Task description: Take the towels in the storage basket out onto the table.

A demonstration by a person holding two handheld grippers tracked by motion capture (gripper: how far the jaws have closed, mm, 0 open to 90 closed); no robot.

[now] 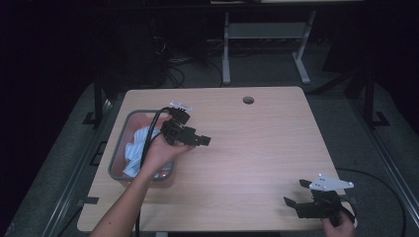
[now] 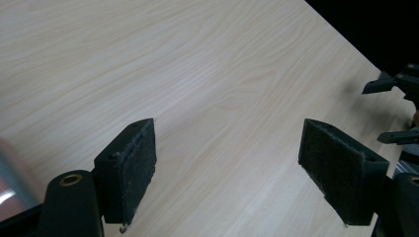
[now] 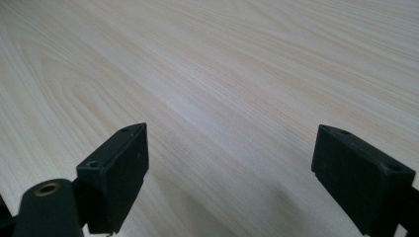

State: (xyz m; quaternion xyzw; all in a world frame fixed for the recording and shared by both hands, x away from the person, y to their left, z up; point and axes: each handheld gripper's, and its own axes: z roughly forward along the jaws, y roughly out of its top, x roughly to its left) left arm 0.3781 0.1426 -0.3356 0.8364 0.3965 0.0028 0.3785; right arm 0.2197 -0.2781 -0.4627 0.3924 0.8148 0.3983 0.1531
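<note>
Pale wood-grain laminate covers the rectangular table, and everything here can be placed against the grey-rimmed shallow tray at its left edge. Inside that tray lies a crumpled white and light-blue cloth, bunched toward the middle and partly hidden by the person's left hand. That hand holds the black left gripper just beyond the tray's right rim, above bare table, pointing away from the tray. Its jaws stand wide apart with nothing between them; the left gripper view shows its dark pads over plain wood, with the tray's corner blurred at the lower left. The black right gripper, topped by a grey three-cornered plate, sits well apart from the tray near the table's near right corner. Its jaws also gape wide and empty over bare wood.
</note>
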